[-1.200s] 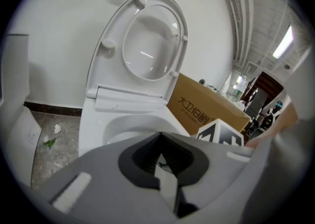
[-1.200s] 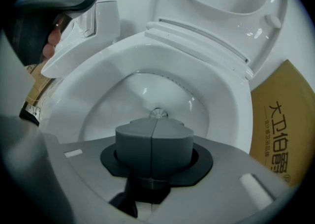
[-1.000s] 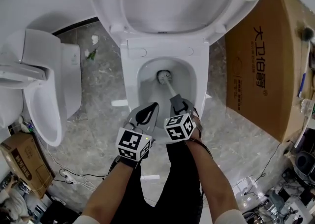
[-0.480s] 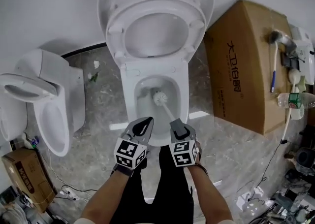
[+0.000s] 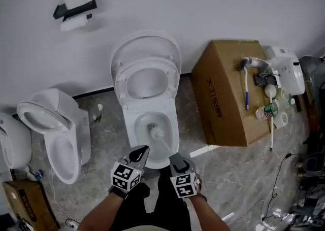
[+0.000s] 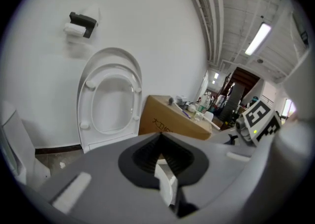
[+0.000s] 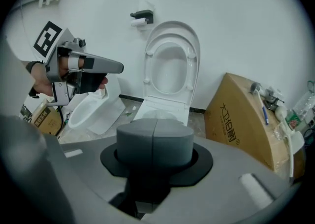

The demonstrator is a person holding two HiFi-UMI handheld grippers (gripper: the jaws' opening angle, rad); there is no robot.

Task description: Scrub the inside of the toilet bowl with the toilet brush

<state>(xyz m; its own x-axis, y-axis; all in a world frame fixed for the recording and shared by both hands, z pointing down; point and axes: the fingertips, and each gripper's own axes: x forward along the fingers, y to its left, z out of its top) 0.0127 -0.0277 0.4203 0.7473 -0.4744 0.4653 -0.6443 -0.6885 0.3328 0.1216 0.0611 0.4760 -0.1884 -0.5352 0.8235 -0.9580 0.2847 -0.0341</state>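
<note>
The white toilet (image 5: 133, 134) stands in the middle of the head view with its lid and seat (image 5: 146, 67) raised against the wall. A white toilet brush head (image 5: 156, 132) rests inside the bowl. Its handle (image 5: 167, 146) slants back to my right gripper (image 5: 177, 160), which is shut on it at the bowl's front rim. My left gripper (image 5: 141, 151) hovers just left of it, shut and holding nothing. In the right gripper view the shut jaws (image 7: 155, 124) hide the handle, and the left gripper (image 7: 115, 66) shows at the left. The left gripper view shows its own jaws (image 6: 160, 137) and the raised seat (image 6: 110, 95).
A cardboard box (image 5: 228, 93) stands right of the toilet with a bottle and tools on top. A second white toilet (image 5: 58, 133) sits to the left. A paper holder (image 5: 76, 6) hangs on the wall. A small box (image 5: 23, 202) and cables lie on the grey floor.
The head view has pulled back and up, so the toilet looks smaller and the wall shows. Both grippers sit lower in the view. The brush head stays in the bowl.
</note>
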